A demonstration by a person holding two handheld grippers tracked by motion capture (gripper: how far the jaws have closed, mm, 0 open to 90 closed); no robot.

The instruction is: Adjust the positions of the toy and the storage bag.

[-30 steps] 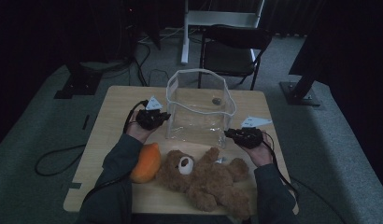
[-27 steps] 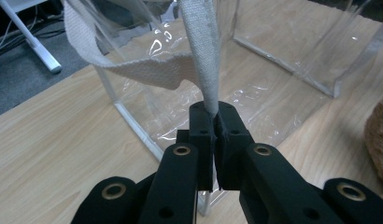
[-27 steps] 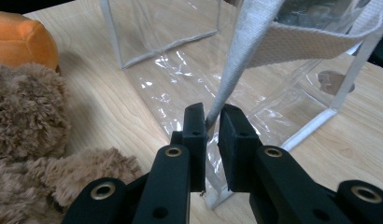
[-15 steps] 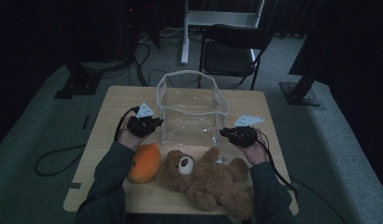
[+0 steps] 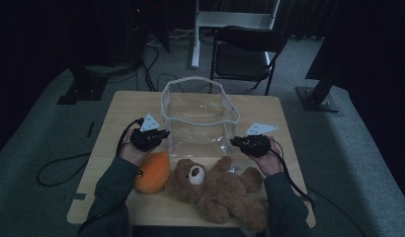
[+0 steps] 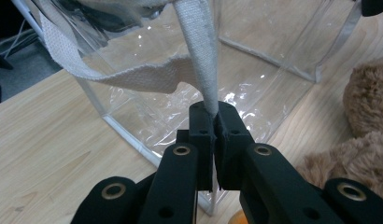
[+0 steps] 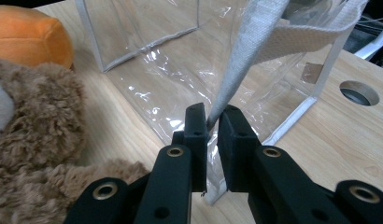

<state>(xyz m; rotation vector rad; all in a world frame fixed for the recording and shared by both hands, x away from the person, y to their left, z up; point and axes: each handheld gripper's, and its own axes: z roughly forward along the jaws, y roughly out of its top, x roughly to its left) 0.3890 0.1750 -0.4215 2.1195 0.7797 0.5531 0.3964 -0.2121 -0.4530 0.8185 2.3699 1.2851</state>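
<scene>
- a clear plastic bag (image 5: 199, 121) with white fabric edging stands upright mid-table, mouth open.
- the left gripper (image 6: 213, 122) is clamped on its white strap (image 6: 199, 60); the right gripper (image 7: 212, 122) pinches the opposite strap (image 7: 243, 65).
- a brown teddy bear (image 5: 218, 190) lies just in front of the bag, an orange plush (image 5: 152, 172) beside it.
- a black chair (image 5: 245, 52) stands beyond the wooden table (image 5: 284, 123).

One overhead camera, two on your tongs.
From above you look forward and down at the desk (image 5: 116, 111); each tong camera sits close, facing the bag (image 5: 200, 118) from opposite sides, sharing bag and bear (image 5: 215, 187).
</scene>
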